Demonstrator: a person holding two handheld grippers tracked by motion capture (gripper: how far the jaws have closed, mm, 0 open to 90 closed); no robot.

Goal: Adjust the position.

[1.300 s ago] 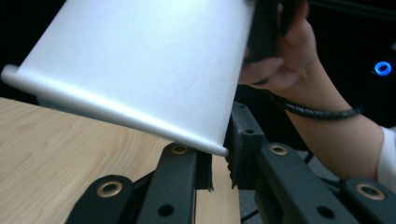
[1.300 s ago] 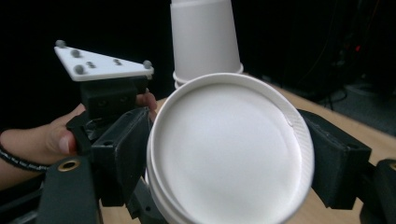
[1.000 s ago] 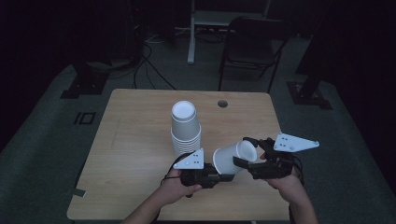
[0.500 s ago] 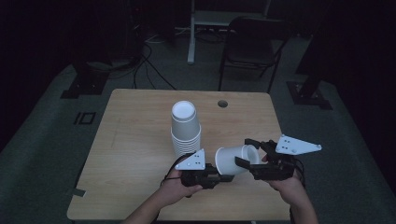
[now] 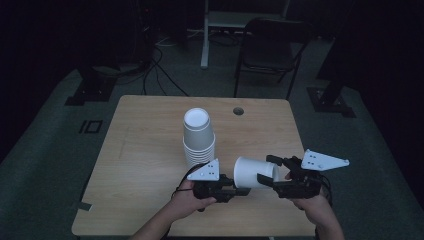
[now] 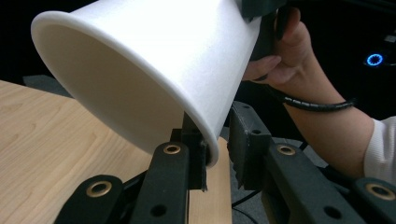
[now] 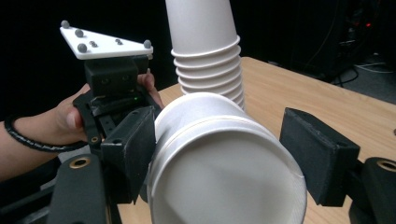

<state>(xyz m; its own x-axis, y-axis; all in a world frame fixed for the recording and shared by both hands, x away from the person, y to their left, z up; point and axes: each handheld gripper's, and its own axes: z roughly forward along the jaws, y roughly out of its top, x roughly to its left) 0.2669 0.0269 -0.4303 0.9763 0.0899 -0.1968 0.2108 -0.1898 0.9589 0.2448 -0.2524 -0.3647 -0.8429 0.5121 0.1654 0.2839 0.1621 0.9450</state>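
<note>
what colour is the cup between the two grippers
Plain white cup, clearest in the left gripper view.

A light wooden table (image 5: 145,165) carries a stack of white cups (image 5: 199,137) near its middle.

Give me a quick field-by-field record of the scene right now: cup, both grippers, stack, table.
held item: white paper cup, lying sideways above the table
left gripper: fingers straddle the cup's rim, one inside, one outside; gap visible on the outer side
right gripper: fingers either side of the cup's base end; right pad apart from the cup
stack: tall stack of white paper cups, upside down, behind the left gripper
table: light wooden table
</note>
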